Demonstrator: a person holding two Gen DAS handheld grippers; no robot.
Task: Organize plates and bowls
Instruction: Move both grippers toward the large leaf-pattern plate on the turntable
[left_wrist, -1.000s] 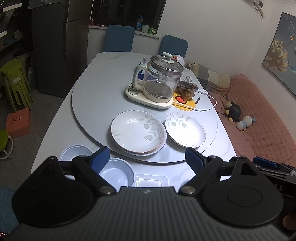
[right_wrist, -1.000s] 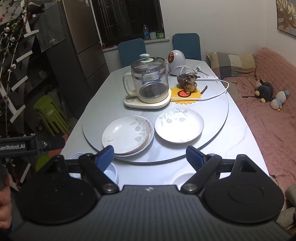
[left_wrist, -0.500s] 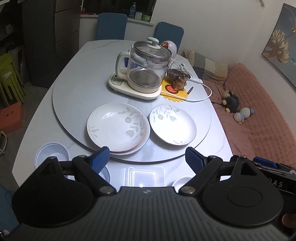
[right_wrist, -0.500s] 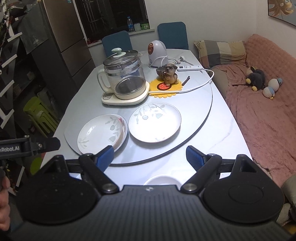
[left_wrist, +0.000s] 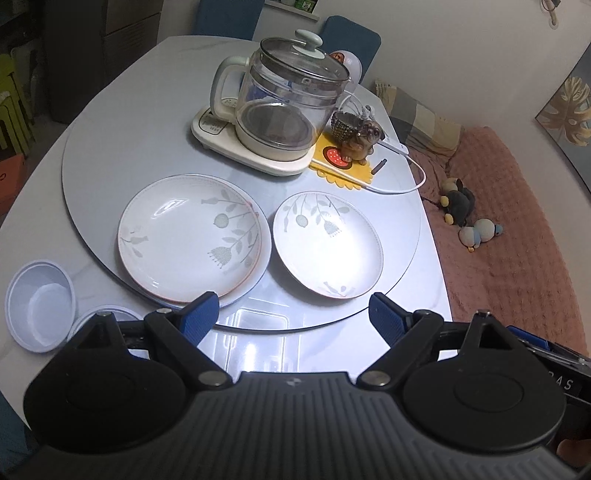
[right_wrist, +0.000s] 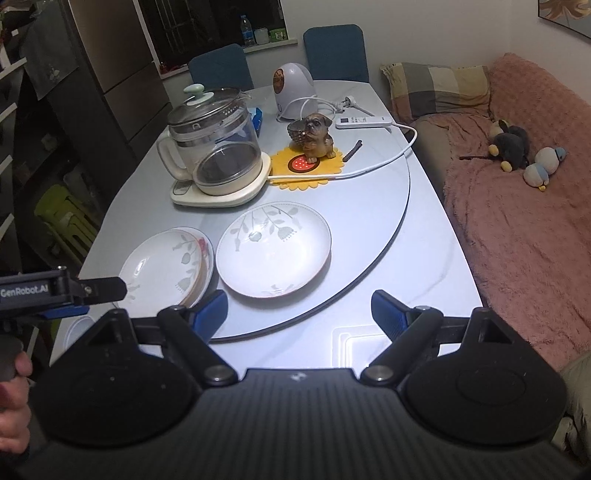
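Note:
A stack of white floral plates (left_wrist: 192, 236) lies on the grey turntable (left_wrist: 110, 147), left of a single floral plate (left_wrist: 327, 245). The stack (right_wrist: 168, 266) and the single plate (right_wrist: 273, 249) also show in the right wrist view. Two small white bowls (left_wrist: 38, 304) sit on the table at the near left; the second bowl (left_wrist: 107, 314) is partly hidden by my left gripper. My left gripper (left_wrist: 290, 317) is open and empty, just short of the plates. My right gripper (right_wrist: 299, 312) is open and empty, near the single plate's front edge.
A glass kettle on its base (left_wrist: 280, 107), a dog figurine on a yellow mat (left_wrist: 356, 136), a white cable (left_wrist: 406, 184) and a remote (right_wrist: 364, 121) occupy the far turntable. A pink sofa with plush toys (right_wrist: 517, 147) lies right. Chairs stand behind the table.
Both grippers have moved forward and lower toward the plates, which now look larger. The right view has swung left to right, so the single plate sits nearer its centre. Both stay open.

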